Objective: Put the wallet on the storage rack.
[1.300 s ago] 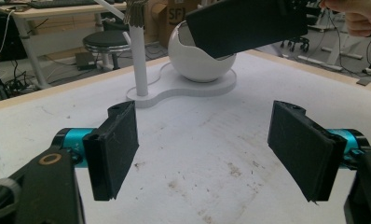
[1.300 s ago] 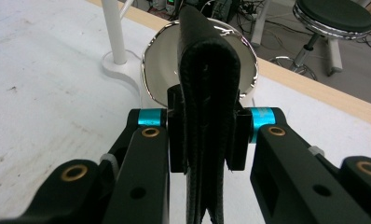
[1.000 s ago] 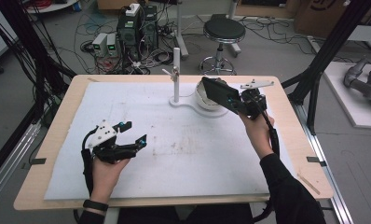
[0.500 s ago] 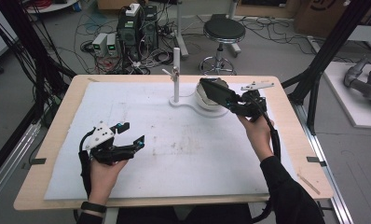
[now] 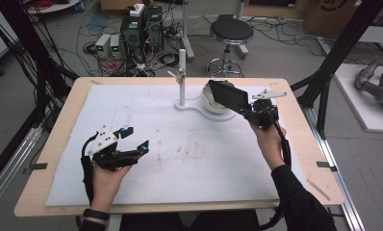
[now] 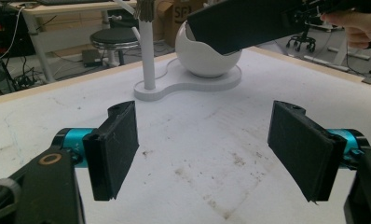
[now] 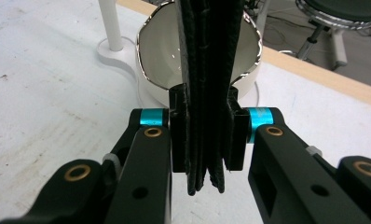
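Right now your right hand-held gripper (image 5: pixel 245 109) is clamped on a black wallet (image 5: pixel 227 95), its jaws pressed against both faces of the folded leather; in the right gripper view the wallet (image 7: pixel 207 70) stands edge-on between the pads and runs straight up ahead of them; just beyond the jaws, and partly behind the wallet, sits a white bowl (image 7: pixel 158 51) with a shiny rim, its mouth turned toward you; the wallet's far end hangs over that bowl (image 5: pixel 210 98), but whether they touch you cannot tell from these views; the bowl rests on a white stand (image 5: pixel 192 107) whose thin post (image 5: pixel 182 77) rises to the left of your right hand-held gripper; your right hand (image 5: pixel 267 137) holds it above the far right part of the table (image 5: pixel 55 127).

Your left hand-held gripper (image 5: pixel 134 140) is released, its jaws spread wide with nothing between them; it hovers low over the white sheet (image 5: pixel 189 159), well apart from the stand; in the left gripper view the two black pads (image 6: pixel 116 144) frame bare, lightly stained sheet, with the post (image 6: pixel 146 51), bowl (image 6: pixel 207 60) and wallet (image 6: pixel 249 21) ahead of them; your left hand (image 5: pixel 108 175) grips it from behind.
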